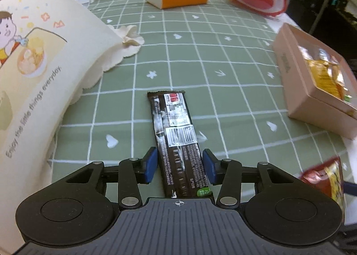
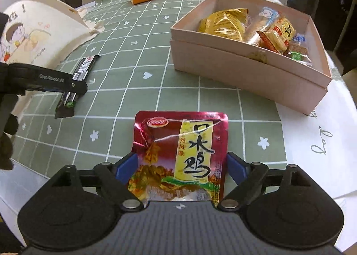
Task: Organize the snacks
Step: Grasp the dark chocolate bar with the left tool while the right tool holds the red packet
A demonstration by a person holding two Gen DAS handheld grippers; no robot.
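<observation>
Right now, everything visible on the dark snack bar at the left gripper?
The dark snack bar is a long, flat, glossy black-brown wrapper, looking like plastic film, with crimped ends, a white label and barcode facing up, and a small green mark near the gripper end. It sits between the left gripper's blue pads, which close in on both edges; in the right wrist view its near end hangs just above the green checked tablecloth, tilted. Contact with the cloth at the far end cannot be told.
</observation>
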